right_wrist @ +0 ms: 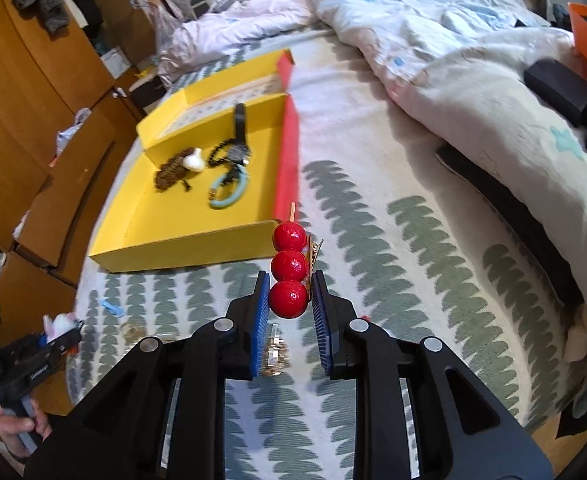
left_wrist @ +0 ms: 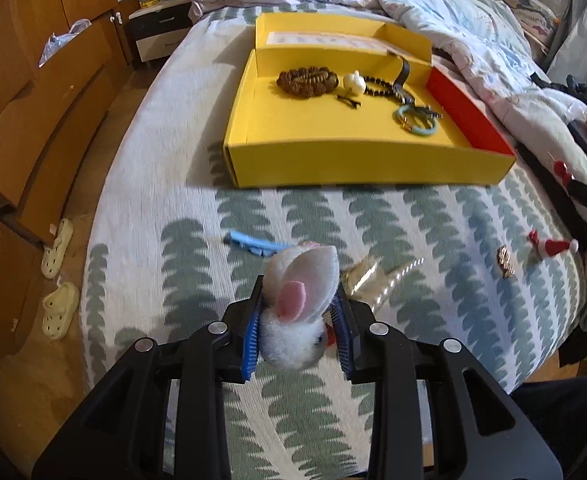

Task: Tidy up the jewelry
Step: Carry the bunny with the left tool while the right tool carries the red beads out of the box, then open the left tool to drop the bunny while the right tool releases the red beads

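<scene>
My left gripper [left_wrist: 298,300] is shut on a white fluffy rabbit hair clip [left_wrist: 299,312] with pink ears, held above the bed. My right gripper [right_wrist: 290,292] is shut on a hair clip with three red balls on a stick [right_wrist: 289,266], held near the front right corner of the yellow box [right_wrist: 181,246]. The yellow box [left_wrist: 349,168] lies open on the bed and holds a brown bead bracelet [left_wrist: 307,80], a white charm [left_wrist: 354,82], a black bead string, a watch [right_wrist: 239,136] and a teal bangle [left_wrist: 415,122].
On the leaf-patterned bedspread lie a blue clip [left_wrist: 253,243], a gold clip [left_wrist: 367,276], a small gold piece [left_wrist: 506,262] and a red santa-hat clip [left_wrist: 551,245]. A rumpled duvet [right_wrist: 453,40] fills the bed's far side. Wooden drawers [left_wrist: 33,120] stand at the left.
</scene>
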Demonstrator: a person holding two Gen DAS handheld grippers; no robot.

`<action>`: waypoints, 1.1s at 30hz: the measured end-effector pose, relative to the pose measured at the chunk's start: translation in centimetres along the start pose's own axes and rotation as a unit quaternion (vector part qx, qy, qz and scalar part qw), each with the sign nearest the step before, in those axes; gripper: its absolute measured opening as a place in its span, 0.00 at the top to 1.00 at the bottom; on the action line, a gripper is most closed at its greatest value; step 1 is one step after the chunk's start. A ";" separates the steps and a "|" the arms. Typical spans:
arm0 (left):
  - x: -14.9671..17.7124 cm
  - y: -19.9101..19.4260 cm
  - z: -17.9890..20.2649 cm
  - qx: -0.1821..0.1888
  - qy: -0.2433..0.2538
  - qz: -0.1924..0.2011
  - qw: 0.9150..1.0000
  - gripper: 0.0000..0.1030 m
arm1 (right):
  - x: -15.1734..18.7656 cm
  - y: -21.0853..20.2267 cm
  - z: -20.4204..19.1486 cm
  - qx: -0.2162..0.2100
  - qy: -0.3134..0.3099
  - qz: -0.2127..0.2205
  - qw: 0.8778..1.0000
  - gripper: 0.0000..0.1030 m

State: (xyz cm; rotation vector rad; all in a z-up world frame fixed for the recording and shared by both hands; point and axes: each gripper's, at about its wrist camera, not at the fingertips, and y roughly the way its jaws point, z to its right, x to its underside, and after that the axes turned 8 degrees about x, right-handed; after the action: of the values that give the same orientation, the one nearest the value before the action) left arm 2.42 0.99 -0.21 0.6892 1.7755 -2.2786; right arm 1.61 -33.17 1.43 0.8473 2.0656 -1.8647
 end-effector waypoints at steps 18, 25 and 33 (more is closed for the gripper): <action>2.0 4.4 -2.5 -0.016 -0.035 -0.048 0.998 0.67 | -0.4 4.7 1.6 0.064 0.000 -0.036 0.997 0.78; 1.8 2.9 -2.4 -0.011 -0.035 -0.020 0.999 0.40 | -0.5 4.7 1.2 0.088 -0.012 -0.027 0.996 0.74; 0.4 0.8 -3.0 -0.007 -0.050 0.020 0.999 0.34 | -1.1 2.4 1.1 0.071 0.008 0.014 0.997 0.72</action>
State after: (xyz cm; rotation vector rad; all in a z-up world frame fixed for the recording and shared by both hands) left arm 3.09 3.67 -1.61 0.5923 1.7157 -2.2319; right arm 3.55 -34.44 -0.13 0.9228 1.9382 -2.0142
